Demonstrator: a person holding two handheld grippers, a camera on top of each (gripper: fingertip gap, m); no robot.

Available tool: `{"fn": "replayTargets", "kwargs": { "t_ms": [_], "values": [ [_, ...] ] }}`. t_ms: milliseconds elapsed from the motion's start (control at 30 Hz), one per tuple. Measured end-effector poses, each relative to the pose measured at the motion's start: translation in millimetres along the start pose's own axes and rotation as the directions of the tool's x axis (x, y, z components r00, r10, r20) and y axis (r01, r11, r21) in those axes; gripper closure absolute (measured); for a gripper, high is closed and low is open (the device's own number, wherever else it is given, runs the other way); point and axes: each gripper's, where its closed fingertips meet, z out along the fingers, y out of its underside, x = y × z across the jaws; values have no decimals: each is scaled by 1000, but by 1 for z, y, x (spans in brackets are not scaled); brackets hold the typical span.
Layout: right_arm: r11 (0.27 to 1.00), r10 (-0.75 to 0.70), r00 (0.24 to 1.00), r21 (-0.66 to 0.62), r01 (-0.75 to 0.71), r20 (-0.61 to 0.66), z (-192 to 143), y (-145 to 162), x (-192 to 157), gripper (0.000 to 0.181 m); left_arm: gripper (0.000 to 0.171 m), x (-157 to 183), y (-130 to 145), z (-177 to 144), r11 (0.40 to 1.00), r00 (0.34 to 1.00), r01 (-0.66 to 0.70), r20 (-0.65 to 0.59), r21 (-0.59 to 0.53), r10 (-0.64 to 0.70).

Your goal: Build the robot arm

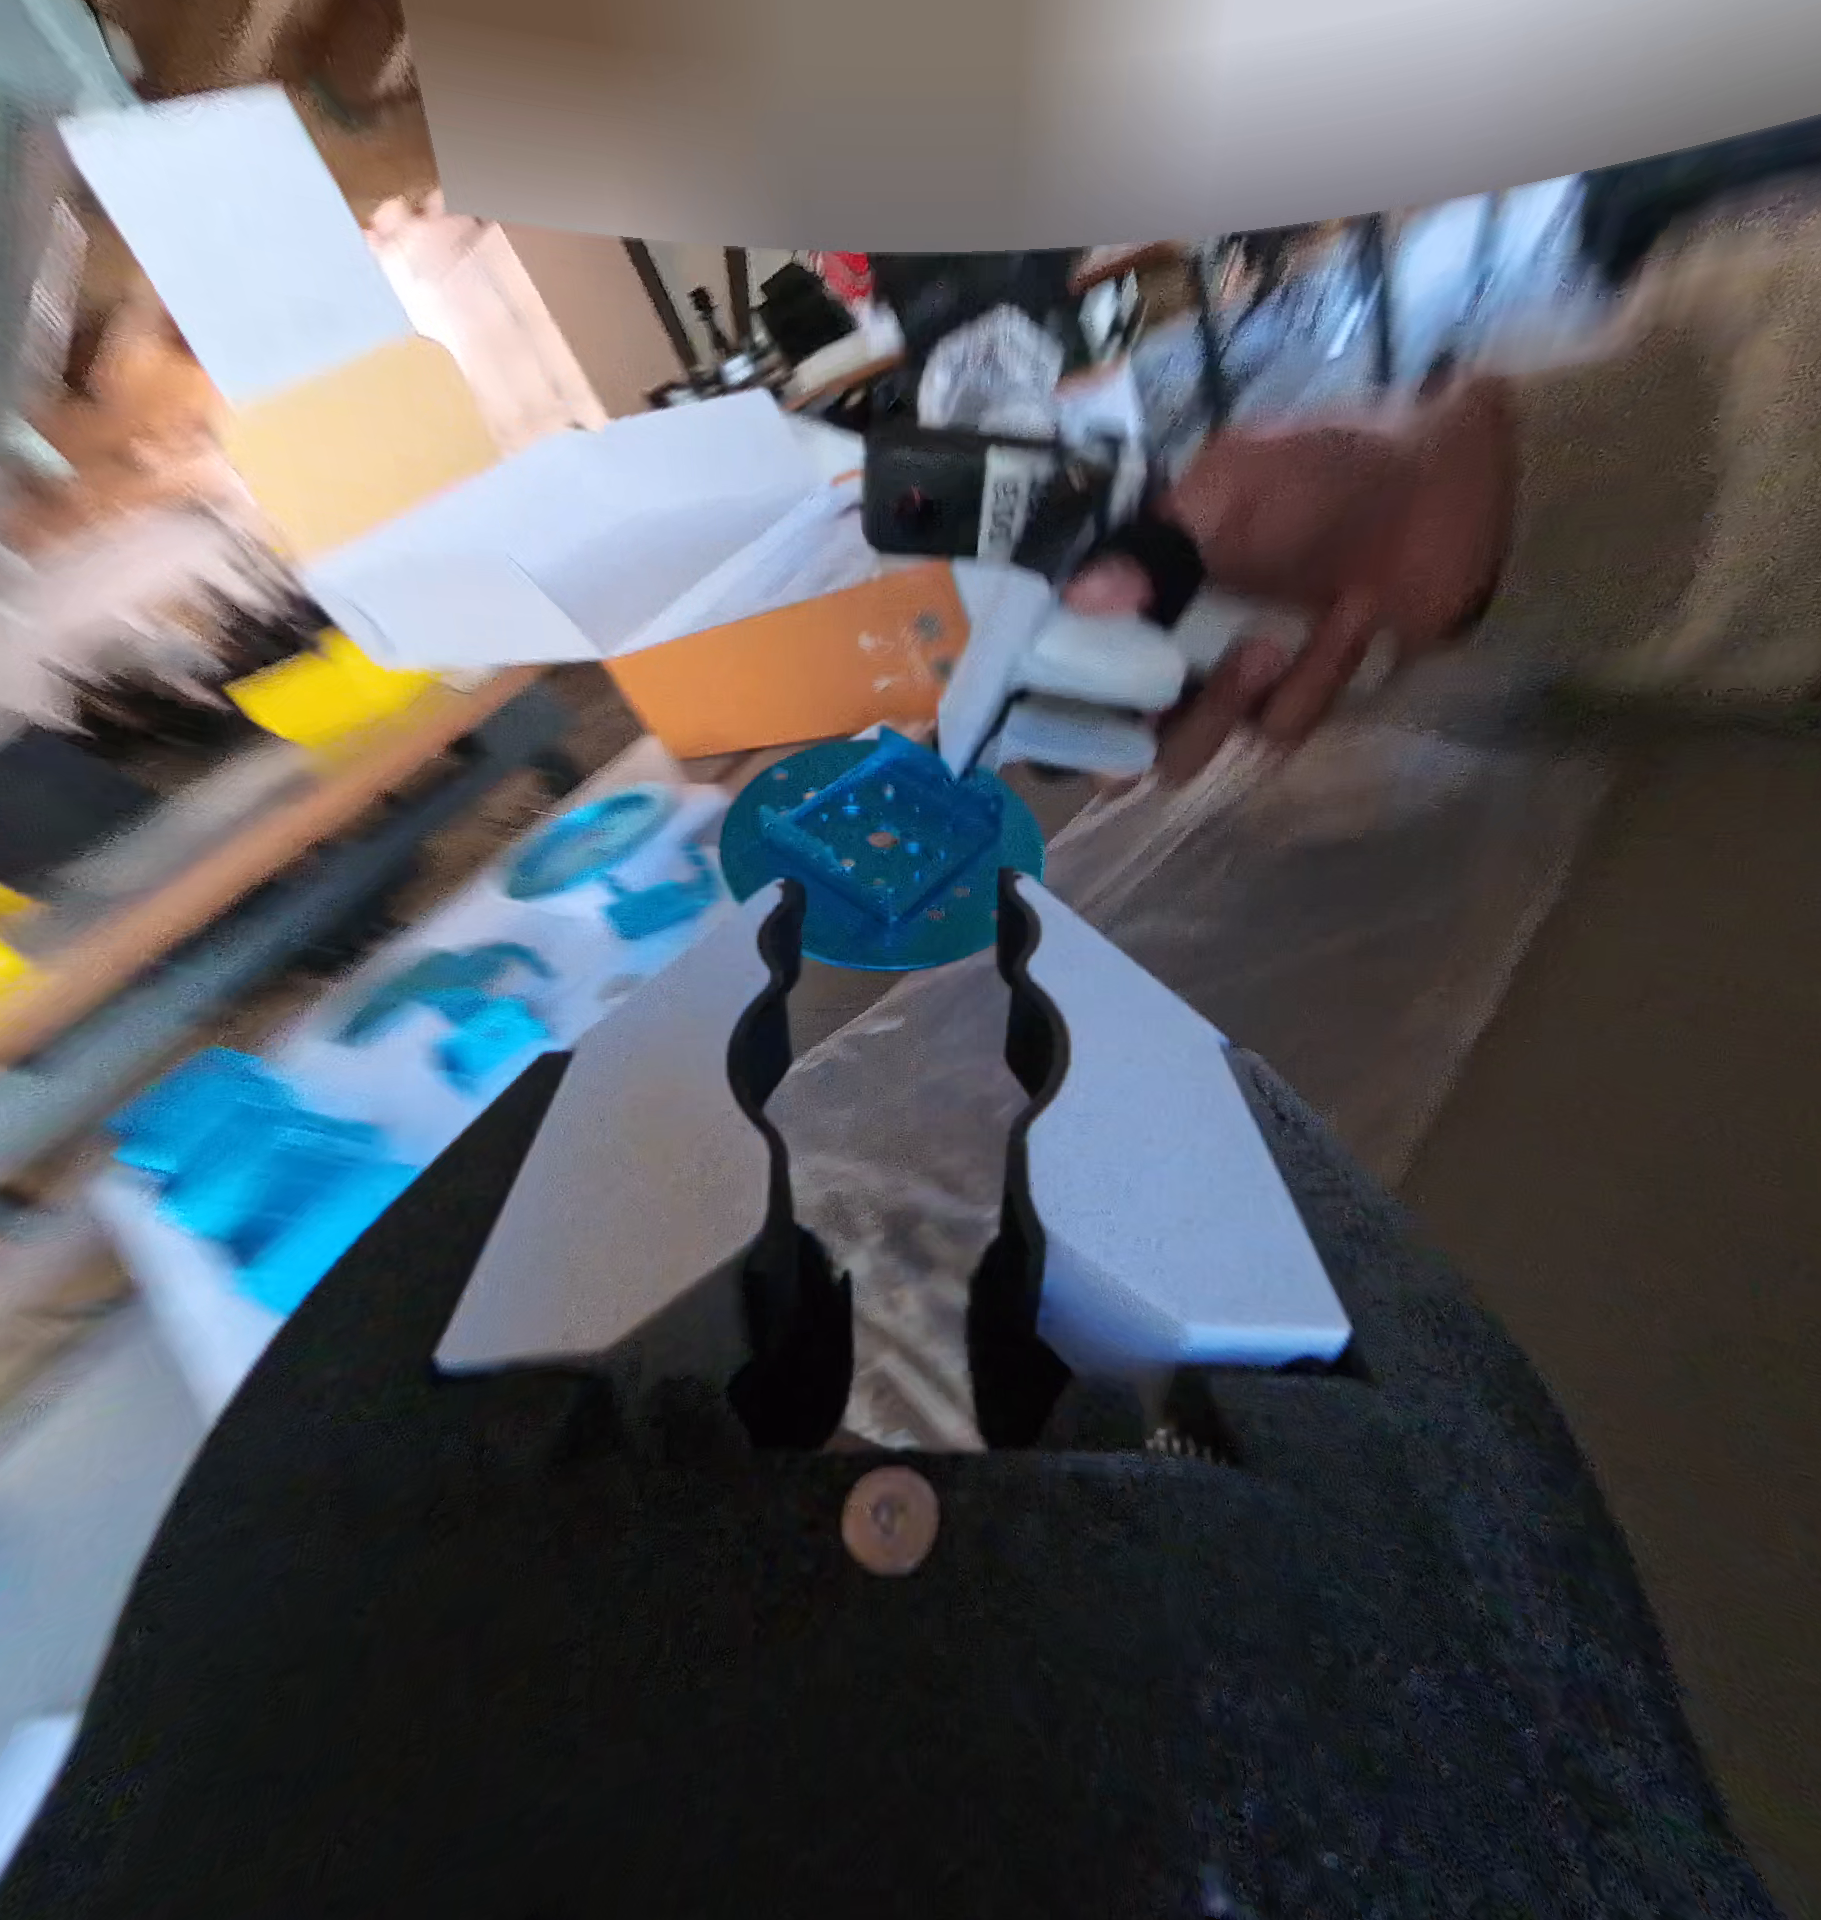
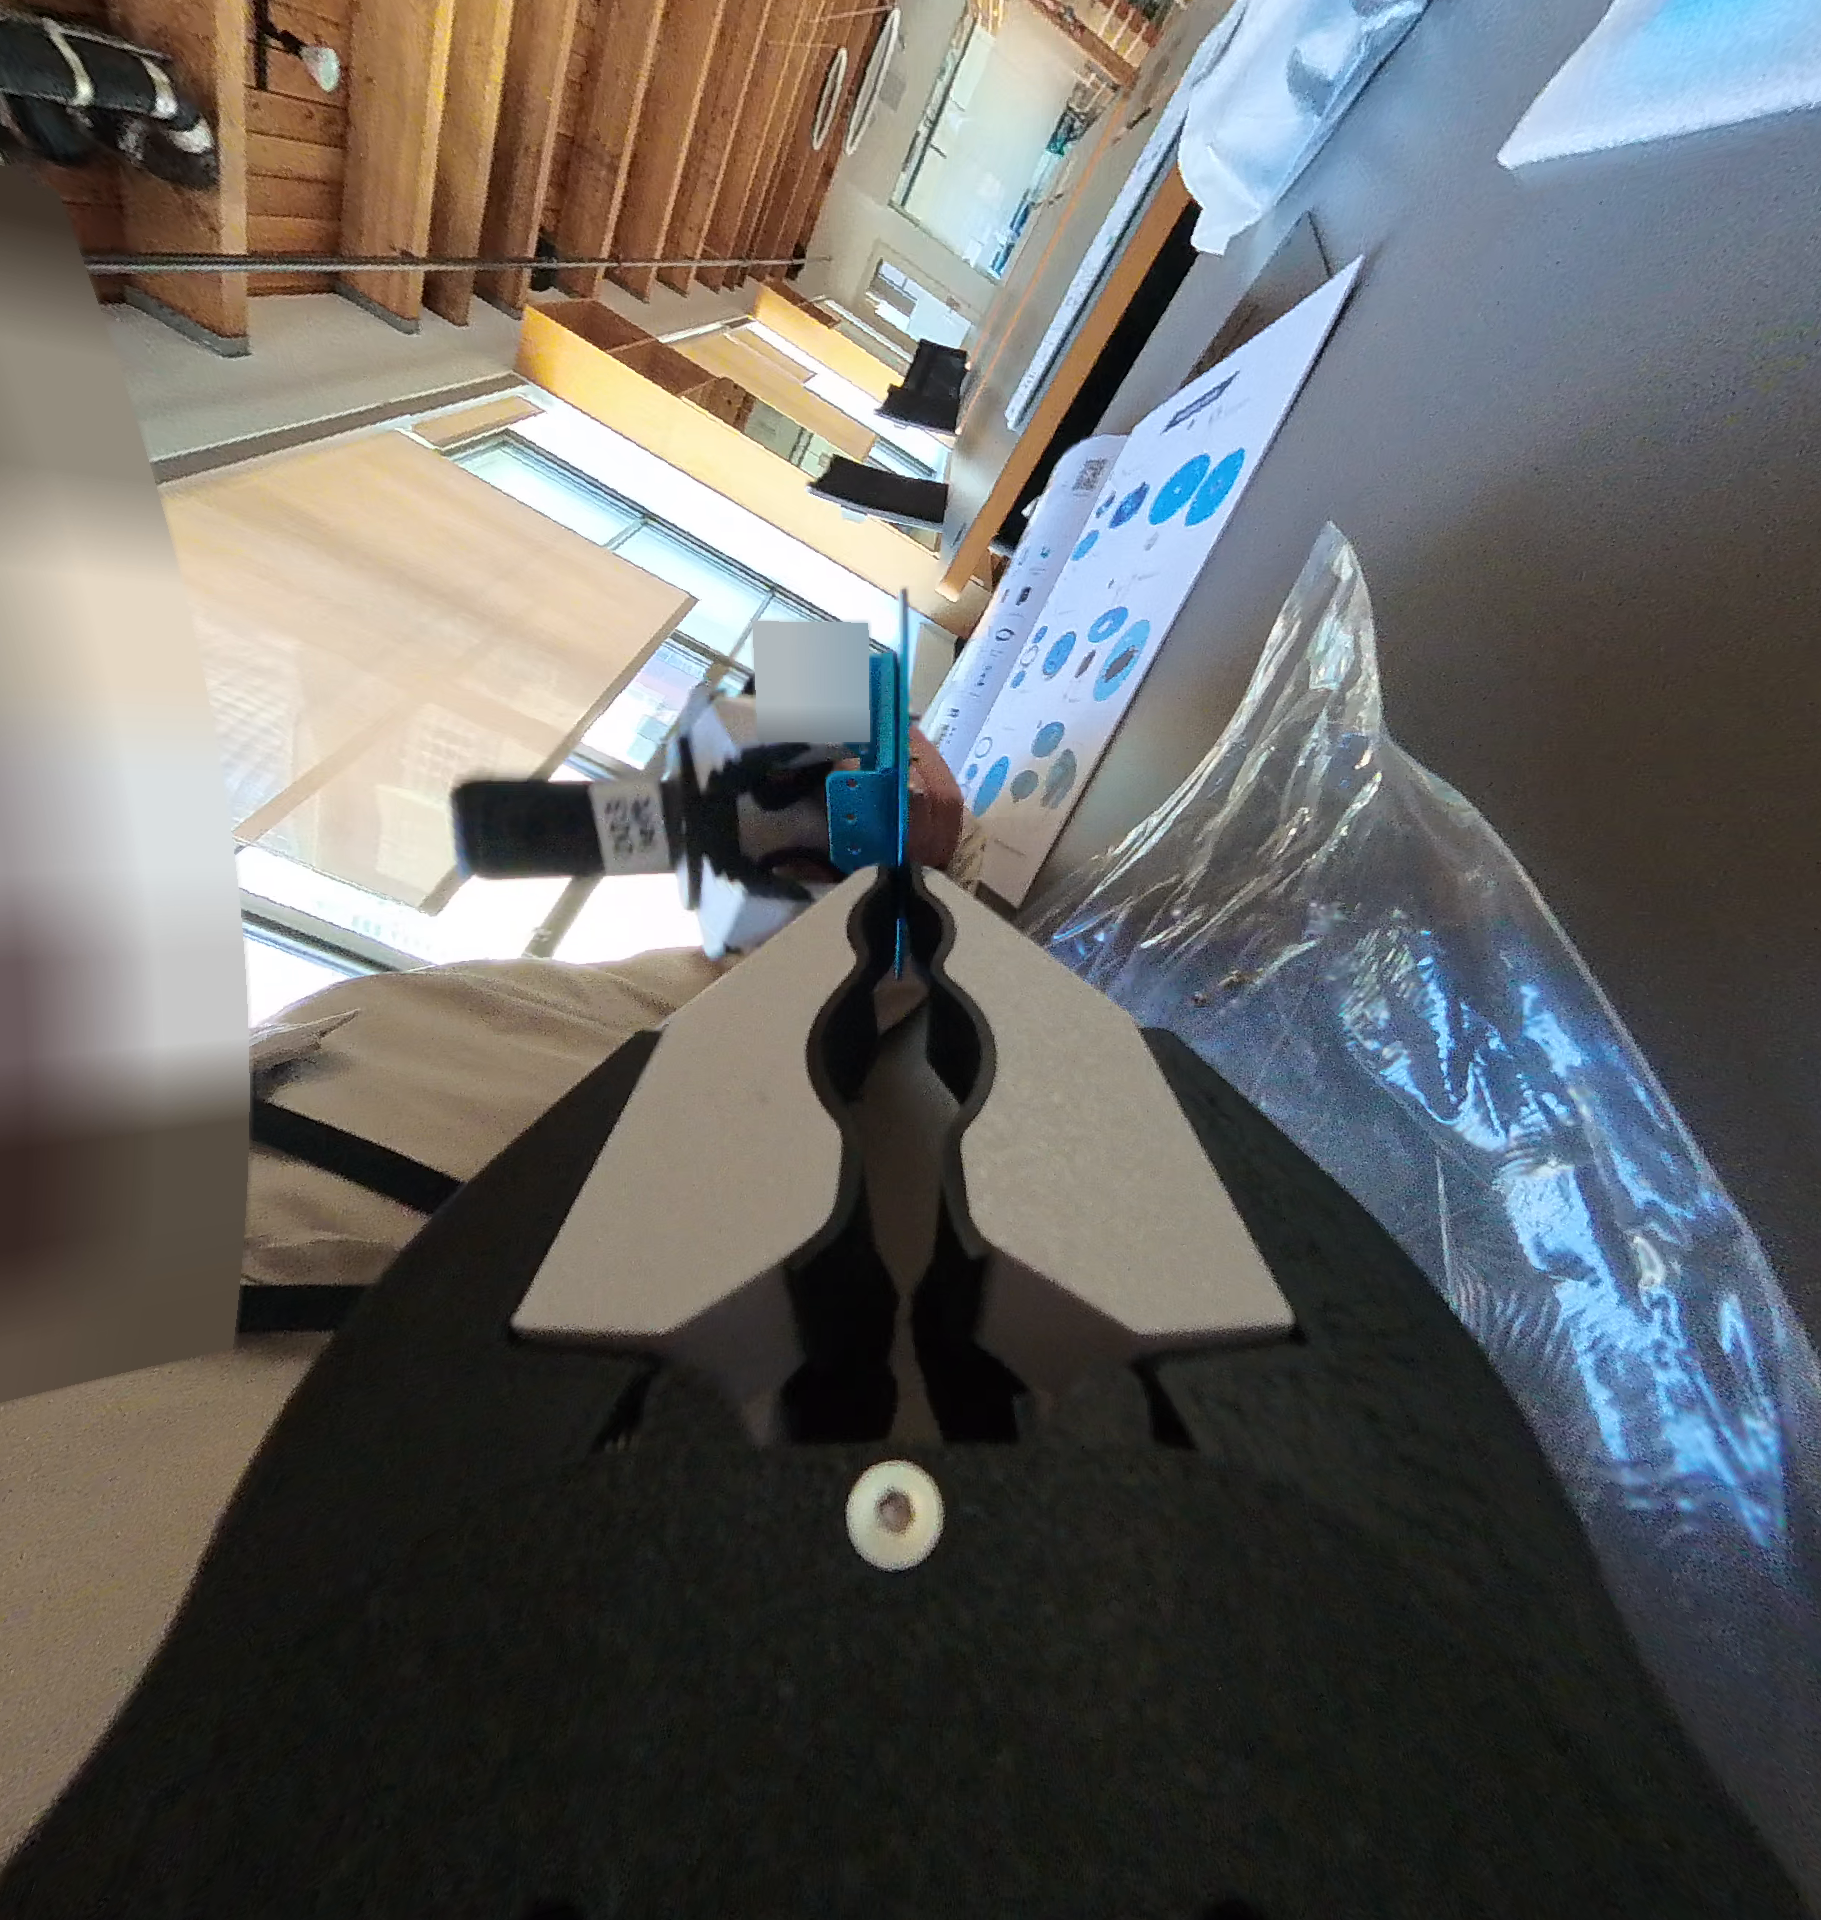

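A round blue metal disc (image 1: 760,842) carries a square blue perforated bracket (image 1: 885,831) on its face. In the left wrist view my left gripper (image 1: 898,888) is open. Its fingertips stand just in front of the disc's near edge and nothing is gripped between them. My right gripper (image 1: 973,743) pinches the disc's far rim. In the right wrist view my right gripper (image 2: 898,883) is shut on the disc (image 2: 890,717), which shows edge-on and upright. The bracket (image 2: 852,821) sticks out to the left. The left gripper (image 2: 750,821) faces it from the left.
A white sheet printed with blue part pictures (image 1: 449,987) lies on the grey table and also shows in the right wrist view (image 2: 1093,644). A clear plastic bag (image 2: 1405,987) lies on the right. An orange box (image 1: 781,675) with white flaps stands behind. A hand (image 1: 1353,561) holds the right gripper. Tip to tip, the grippers are about 7 cm apart.
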Motion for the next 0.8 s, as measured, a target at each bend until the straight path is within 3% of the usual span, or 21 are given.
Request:
{"fn": "replayTargets", "kwargs": {
  "t_ms": [33, 67, 133, 200, 267, 333, 467, 533, 600, 733, 800],
  "values": [
    [1000, -3, 1000, 1, 3, 11, -3, -1, -2, 181, 136, -7, -6, -2, 980, 980, 194, -49, 39, -192],
    [1000, -5, 1000, -8, 5, 25, -6, 0, -5, 181, 137, -18, -8, -3, 914, 913, 402, -94, 56, -396],
    [1000, -14, 998, 0, 14, 54, -11, -2, -9, 181, 139, -29, -9, -3, 676, 660, 736, -262, 37, -704],
    [1000, -16, 997, -14, 17, 81, -13, 0, -13, 181, 145, -33, -10, -5, 456, 405, 890, -409, -30, -818],
    [999, -26, 995, -28, 29, 91, -11, 3, -16, 181, 149, -32, -9, -5, 346, 272, 935, -468, -78, -841],
    [1000, -19, 991, 12, 18, 129, -10, -1, -22, 181, 149, -31, -6, -3, 329, 255, 941, -464, -83, -848],
    [977, 28, 988, 204, -59, 152, -8, -22, -23, 181, 145, -22, -8, 3, 424, 379, 905, -399, -28, -835],
    [971, 43, 989, 225, -75, 144, -1, -20, -22, 181, 146, -20, -12, 9, 417, 392, 909, -364, 11, -845],
    [961, 34, 991, 268, -68, 131, 2, -22, -21, 181, 146, -15, -15, 15, 378, 358, 926, -349, 11, -866],
    [955, 103, 978, 258, -148, 181, 5, -19, -21, 181, 168, -8, -13, 22, 316, 300, 949, -326, 4, -896],
    [949, 129, 974, 262, -175, 185, 6, -17, -17, 181, 170, -10, -11, 23, 277, 265, 961, -320, 9, -910]
  ]
}}
